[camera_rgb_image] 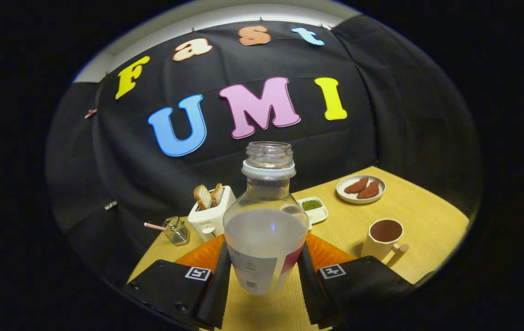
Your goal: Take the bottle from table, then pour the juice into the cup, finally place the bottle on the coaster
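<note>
Bottle [266, 220]: uncapped, long axis near upright, mouth at 12 o'clock, lifted clear of the table [427, 207], part full of pale liquid.
Gripper [265, 276]: fingers narrowed onto the bottle's lower body, one pressing each side.
Cup [383, 238]: at 3 o'clock of the bottle, on the table, apart.
Toaster [210, 212]: at 9 o'clock, two bread slices upright.
Plate [360, 188]: at 2 o'clock, beyond the cup.

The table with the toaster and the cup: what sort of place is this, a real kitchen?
Likely a staged breakfast set in a cloth-walled booth, not a real kitchen. A toaster with bread, a plate of food and a cup stand on a small wooden table, and the gripper grips an uncapped bottle.
</note>
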{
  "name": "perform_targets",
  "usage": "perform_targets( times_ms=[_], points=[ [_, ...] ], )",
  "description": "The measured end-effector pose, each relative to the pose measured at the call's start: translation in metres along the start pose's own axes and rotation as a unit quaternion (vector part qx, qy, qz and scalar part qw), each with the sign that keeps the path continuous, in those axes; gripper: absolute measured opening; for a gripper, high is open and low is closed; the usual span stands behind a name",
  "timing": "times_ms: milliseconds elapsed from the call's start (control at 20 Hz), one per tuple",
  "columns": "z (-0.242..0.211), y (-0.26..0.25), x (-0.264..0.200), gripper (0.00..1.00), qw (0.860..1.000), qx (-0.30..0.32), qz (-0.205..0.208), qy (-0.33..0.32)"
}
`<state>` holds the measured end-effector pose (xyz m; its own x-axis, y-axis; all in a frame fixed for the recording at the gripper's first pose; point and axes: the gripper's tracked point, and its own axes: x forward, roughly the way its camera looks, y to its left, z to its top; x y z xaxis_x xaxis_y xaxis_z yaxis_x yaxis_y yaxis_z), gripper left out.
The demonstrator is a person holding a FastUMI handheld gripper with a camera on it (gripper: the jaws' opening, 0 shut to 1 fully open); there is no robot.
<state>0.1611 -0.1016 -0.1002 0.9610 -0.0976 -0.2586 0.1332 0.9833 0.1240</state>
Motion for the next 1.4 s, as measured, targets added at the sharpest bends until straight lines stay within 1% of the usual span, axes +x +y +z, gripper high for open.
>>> perform_targets(
  times_ms=[100, 150, 250, 350, 450, 650, 750, 900, 1050, 1250, 1400],
  points=[
    [-0.012, 0.007, 0.021, 0.70, 1.000, -0.027, -0.006, 0.000],
    [-0.008, 0.008, 0.031, 0.70, 0.999, -0.036, -0.014, -0.009],
    [-0.004, 0.000, 0.054, 0.70, 0.997, -0.054, -0.035, -0.030],
    [-0.006, -0.011, 0.081, 0.70, 0.994, -0.085, -0.052, -0.039],
    [-0.014, -0.022, 0.106, 0.70, 0.991, -0.111, -0.063, -0.038],
    [-0.042, -0.044, 0.140, 0.70, 0.986, -0.138, -0.086, -0.019],
    [-0.049, -0.052, 0.151, 0.71, 0.986, -0.131, -0.103, -0.019],
    [-0.061, -0.050, 0.174, 0.71, 0.989, -0.110, -0.099, -0.005],
    [-0.073, -0.058, 0.183, 0.71, 0.989, -0.099, -0.113, 0.013],
    [-0.081, -0.053, 0.191, 0.72, 0.990, -0.099, -0.100, 0.014],
    [-0.088, -0.053, 0.196, 0.72, 0.990, -0.096, -0.106, 0.022]
  ],
)
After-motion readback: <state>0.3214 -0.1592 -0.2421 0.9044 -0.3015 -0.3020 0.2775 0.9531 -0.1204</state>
